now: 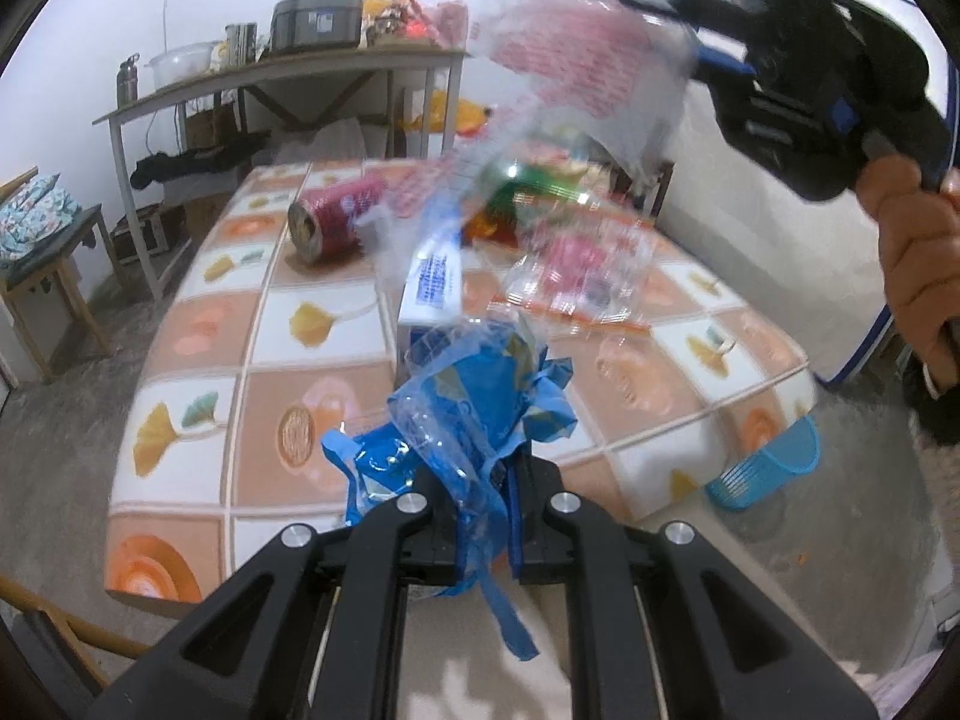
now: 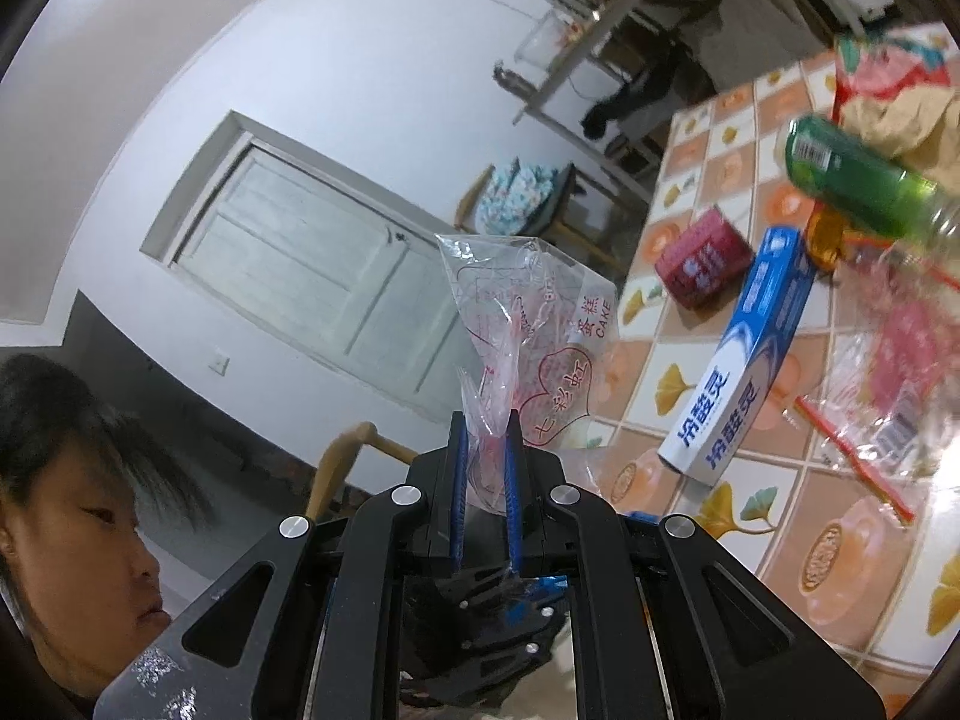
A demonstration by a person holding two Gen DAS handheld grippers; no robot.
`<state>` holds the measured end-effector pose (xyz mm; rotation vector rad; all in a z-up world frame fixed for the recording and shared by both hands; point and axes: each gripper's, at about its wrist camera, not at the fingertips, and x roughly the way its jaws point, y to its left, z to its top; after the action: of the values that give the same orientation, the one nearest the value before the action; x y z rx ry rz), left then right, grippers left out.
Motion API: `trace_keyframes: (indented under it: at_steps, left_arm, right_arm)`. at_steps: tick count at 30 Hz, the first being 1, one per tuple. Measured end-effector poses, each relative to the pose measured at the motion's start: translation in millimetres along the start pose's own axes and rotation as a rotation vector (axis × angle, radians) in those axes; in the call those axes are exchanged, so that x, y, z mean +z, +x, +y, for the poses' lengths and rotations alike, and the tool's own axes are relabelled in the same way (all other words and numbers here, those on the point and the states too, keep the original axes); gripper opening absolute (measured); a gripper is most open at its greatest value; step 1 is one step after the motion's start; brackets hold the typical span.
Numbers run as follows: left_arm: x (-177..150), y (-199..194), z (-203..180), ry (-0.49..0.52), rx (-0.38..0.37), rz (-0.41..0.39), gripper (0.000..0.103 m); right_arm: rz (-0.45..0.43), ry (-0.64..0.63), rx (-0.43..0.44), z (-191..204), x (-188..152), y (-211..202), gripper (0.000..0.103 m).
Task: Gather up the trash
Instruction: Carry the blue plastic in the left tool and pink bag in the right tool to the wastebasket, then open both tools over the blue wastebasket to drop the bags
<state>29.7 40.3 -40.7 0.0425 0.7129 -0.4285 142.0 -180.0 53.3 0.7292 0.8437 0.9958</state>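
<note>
left tool (image 1: 480, 516): black linkage | silver screws | blue pads

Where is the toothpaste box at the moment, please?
The toothpaste box lies flat on the tiled tabletop, right of centre in the right wrist view, between the red can and a clear wrapper.

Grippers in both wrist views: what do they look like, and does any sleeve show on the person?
Both are alike. The left gripper and right gripper have matte black angular linkage arms with triangular cut-outs, round silver pivot pins and thin blue pads on the fingers. Seen side-on, the right one has a black body with blue accents. The hand is bare; no sleeve is clearly visible.
</note>
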Motion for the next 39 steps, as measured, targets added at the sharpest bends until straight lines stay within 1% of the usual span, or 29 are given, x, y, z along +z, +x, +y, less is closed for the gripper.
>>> trace_keyframes:
  at_steps: [3, 5, 8, 12, 13, 16, 18, 20, 22, 23, 24, 25, 26, 27, 28, 29, 30, 31, 33, 35, 37, 39]
  left_arm:
    - [15.7, -6.4, -10.1, 0.009, -0.042, -0.024, 0.009]
    - [27.5, -8.7, -19.6, 0.022, -0.078, -0.042, 0.009]
    - [49.8, -9.3, -43.4, 0.054, -0.16, -0.073, 0.009]
    - [83.2, 2.8, -97.7, 0.125, -0.322, -0.082, 0.009]
    - [89.8, 7.0, -112.0, 0.144, -0.36, -0.076, 0.009]
    - [108.2, 26.4, -166.2, 0.207, -0.485, -0.037, 0.009]
    - [119.3, 43.5, -206.2, 0.244, -0.556, 0.011, 0.009]
    - [128.2, 62.0, -240.1, 0.263, -0.629, 0.068, 0.009]
    - [137.0, 88.3, -276.5, 0.254, -0.691, 0.159, 0.009]
    - [142.0, 107.4, -298.9, 0.245, -0.729, 0.222, 0.009]
    - [144.3, 121.4, -312.9, 0.233, -0.746, 0.267, 0.009]
    - [146.6, 141.5, -331.4, 0.219, -0.757, 0.33, 0.009]
    - [147.6, 156.9, -344.6, 0.209, -0.765, 0.377, 0.009]
    - [147.0, 179.3, -363.7, 0.197, -0.753, 0.442, 0.009]
    - [146.4, 196.9, -378.9, 0.195, -0.728, 0.483, 0.009]
    - [144.8, 212.4, -393.9, 0.198, -0.72, 0.517, 0.009]
    - [141.9, 234.1, -412.6, 0.187, -0.726, 0.572, 0.009]
    - [139.0, 251.4, -425.1, 0.168, -0.718, 0.617, 0.009]
    - [131.2, 288.1, -452.4, 0.131, -0.709, 0.697, 0.009]
    - [123.3, 316.5, -471.1, 0.117, -0.682, 0.743, 0.009]
    - [113.4, 349.7, -491.1, 0.1, -0.658, 0.79, 0.009]
    - [106.5, 377.6, -500.0, 0.061, -0.644, 0.835, 0.009]
  right_arm:
    - [-0.06, -0.025, -0.009, 8.1, -3.3, -27.2, 0.009]
    - [-0.125, -0.035, -0.031, 11.2, -7.9, -58.4, 0.009]
    - [-0.221, -0.038, -0.083, 13.1, -16.5, -103.9, 0.009]
    - [-0.382, -0.021, -0.191, 10.3, -41.6, -184.0, 0.009]
    - [-0.441, -0.008, -0.234, 8.1, -54.2, -211.9, 0.009]
    - [-0.561, 0.045, -0.33, -0.9, -87.7, -266.8, 0.009]
    - [-0.646, 0.108, -0.409, -13.3, -116.8, -304.0, 0.009]
    - [-0.705, 0.172, -0.468, -27.3, -139.9, -329.0, 0.009]
    - [-0.762, 0.263, -0.51, -50.4, -166.2, -354.8, 0.009]
    - [-0.782, 0.309, -0.528, -63.3, -177.1, -364.6, 0.009]
    - [-0.797, 0.355, -0.547, -76.4, -186.8, -372.2, 0.009]
    - [-0.81, 0.426, -0.571, -98.1, -199.3, -382.6, 0.009]
    - [-0.816, 0.475, -0.578, -113.8, -206.8, -388.7, 0.009]
    - [-0.819, 0.534, -0.577, -133.8, -214.7, -394.2, 0.009]
    - [-0.819, 0.572, -0.577, -148.0, -218.8, -396.8, 0.009]
    - [-0.818, 0.619, -0.581, -166.7, -223.6, -400.2, 0.009]
    - [-0.814, 0.647, -0.583, -178.4, -224.9, -400.9, 0.009]
    - [-0.809, 0.687, -0.586, -197.6, -225.7, -404.0, 0.009]
    - [-0.805, 0.733, -0.591, -223.1, -223.0, -409.5, 0.009]
    - [-0.807, 0.774, -0.609, -251.2, -220.0, -418.0, 0.009]
    - [-0.81, 0.803, -0.624, -266.7, -221.6, -424.8, 0.009]
    - [-0.813, 0.824, -0.64, -281.8, -216.0, -429.6, 0.009]
